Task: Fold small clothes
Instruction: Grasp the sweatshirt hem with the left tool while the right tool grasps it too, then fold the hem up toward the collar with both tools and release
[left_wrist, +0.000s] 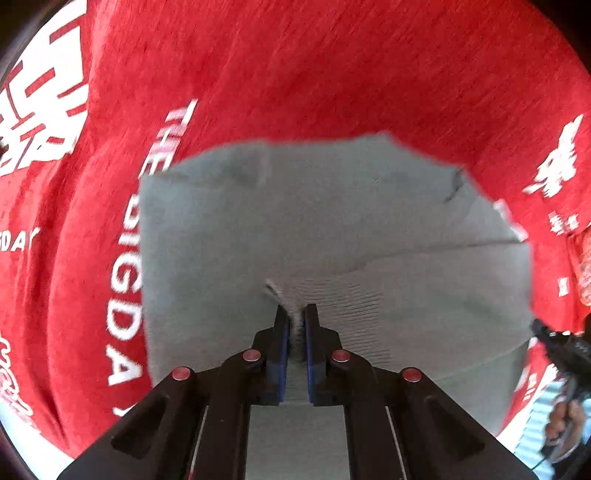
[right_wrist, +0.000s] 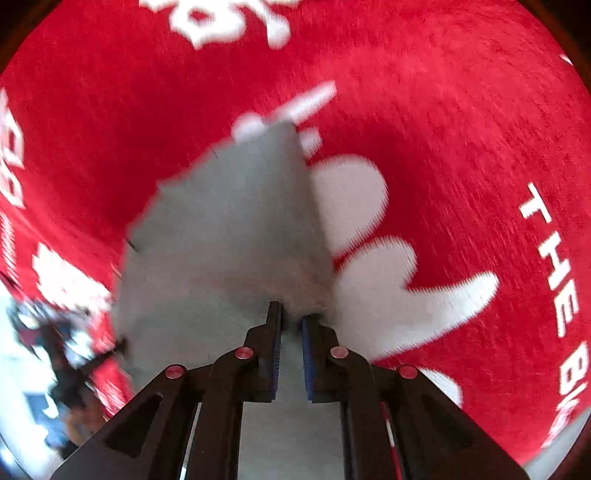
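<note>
our left claw (left_wrist: 296, 314) pinches a ridge of the grey garment (left_wrist: 332, 229), which spreads ahead of its tips over the red printed cloth (left_wrist: 332, 66). our right claw (right_wrist: 291, 314) is pressed onto an edge of the same garment, which rises ahead and to its left. we judge a fold is under way, not yet laid flat or finished; blur hides finer detail.

Red cloth (left_wrist: 332, 66), white print: "THE BIGDAY" beside the grey garment (left_wrist: 332, 229), partly cut; fragment "GDAY" at left edge; right wrist view, red cloth (right_wrist: 461, 129): "THE B…", remainder cut off; other white marks unreadable.
</note>
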